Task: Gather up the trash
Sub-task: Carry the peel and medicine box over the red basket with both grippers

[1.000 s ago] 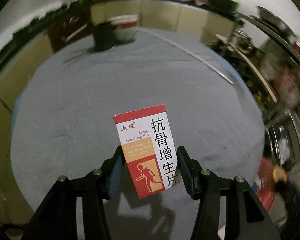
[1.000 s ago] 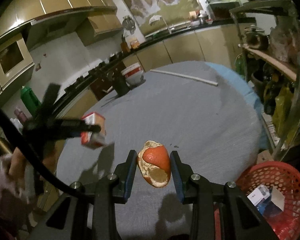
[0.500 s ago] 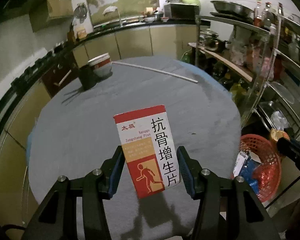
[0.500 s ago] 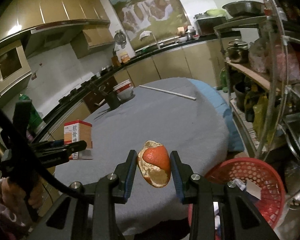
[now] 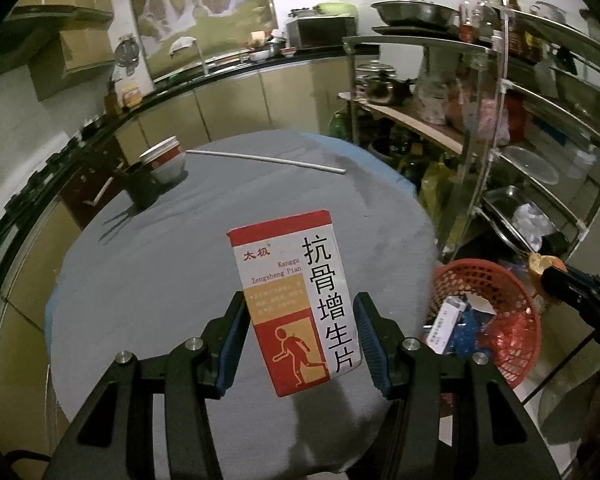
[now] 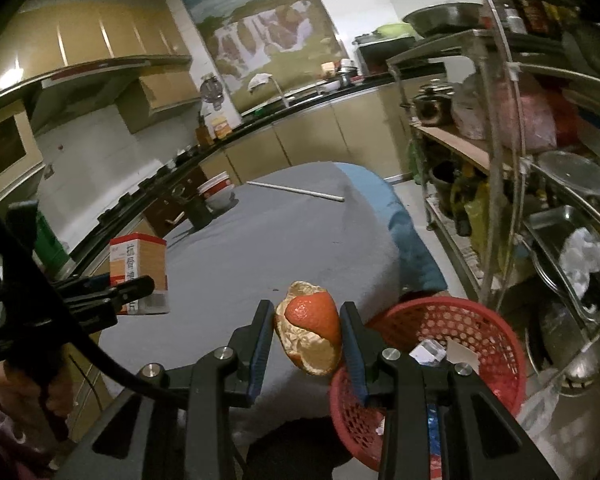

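Note:
My left gripper [image 5: 300, 340] is shut on a red, white and orange medicine box [image 5: 296, 300], held upright above the grey table [image 5: 160, 272]. In the right wrist view the same box [image 6: 139, 266] shows at the left in that gripper [image 6: 132, 292]. My right gripper [image 6: 306, 336] is shut on an orange peel [image 6: 310, 334], just left of a red mesh basket [image 6: 460, 328] that stands on the floor beside the table. From the left wrist view the basket [image 5: 496, 304] lies to the right, with the right gripper's tip and the peel [image 5: 538, 264] over its far side.
A paper cup [image 5: 162, 156], a dark holder [image 5: 142, 188] and a long white rod [image 5: 266, 159] sit at the table's far end. Metal shelving [image 6: 540, 184] crowded with pots and bags stands right of the basket. Wrappers [image 6: 428, 350] lie inside the basket. A hand [image 6: 16, 396] grips the left tool.
Both grippers have swung right and risen a little, each keeping its hold. The red basket has come into the left wrist view and grown larger in the right wrist view.

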`<state>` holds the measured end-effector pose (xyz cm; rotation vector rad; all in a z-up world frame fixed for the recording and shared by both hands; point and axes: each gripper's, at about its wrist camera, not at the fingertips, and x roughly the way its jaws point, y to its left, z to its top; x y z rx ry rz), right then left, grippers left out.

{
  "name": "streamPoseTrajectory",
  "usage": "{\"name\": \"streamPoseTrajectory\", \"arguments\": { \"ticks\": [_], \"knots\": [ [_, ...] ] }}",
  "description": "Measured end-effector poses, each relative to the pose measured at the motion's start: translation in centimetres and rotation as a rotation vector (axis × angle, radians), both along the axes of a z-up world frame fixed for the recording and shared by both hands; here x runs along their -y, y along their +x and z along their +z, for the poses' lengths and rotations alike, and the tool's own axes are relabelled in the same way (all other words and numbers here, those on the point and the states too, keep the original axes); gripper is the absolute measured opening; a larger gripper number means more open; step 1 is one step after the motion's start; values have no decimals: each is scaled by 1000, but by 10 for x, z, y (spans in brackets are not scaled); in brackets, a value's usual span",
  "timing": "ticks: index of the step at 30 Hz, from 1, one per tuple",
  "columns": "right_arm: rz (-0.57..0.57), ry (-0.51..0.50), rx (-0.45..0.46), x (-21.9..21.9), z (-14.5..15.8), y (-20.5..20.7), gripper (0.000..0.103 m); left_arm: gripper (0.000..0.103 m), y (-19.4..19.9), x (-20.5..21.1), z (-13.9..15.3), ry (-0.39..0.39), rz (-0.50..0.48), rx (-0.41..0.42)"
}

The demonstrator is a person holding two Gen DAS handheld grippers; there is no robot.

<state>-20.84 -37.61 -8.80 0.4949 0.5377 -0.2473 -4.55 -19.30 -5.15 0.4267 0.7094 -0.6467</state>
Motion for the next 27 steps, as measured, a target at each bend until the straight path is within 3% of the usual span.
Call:
{"name": "streamPoseTrajectory", "arguments": {
  "ticks": [6, 19, 27],
  "knots": [
    [-40, 7, 5, 15, 0, -14, 36, 55, -16, 17, -1, -14, -79, 3],
    [-160, 75, 7, 59, -9, -48, 36, 55, -42, 34, -13, -102, -278, -112],
    [-163, 94, 6, 63, -15, -51, 36, 55, -44, 39, -17, -113, -300, -146]
  ]
}}
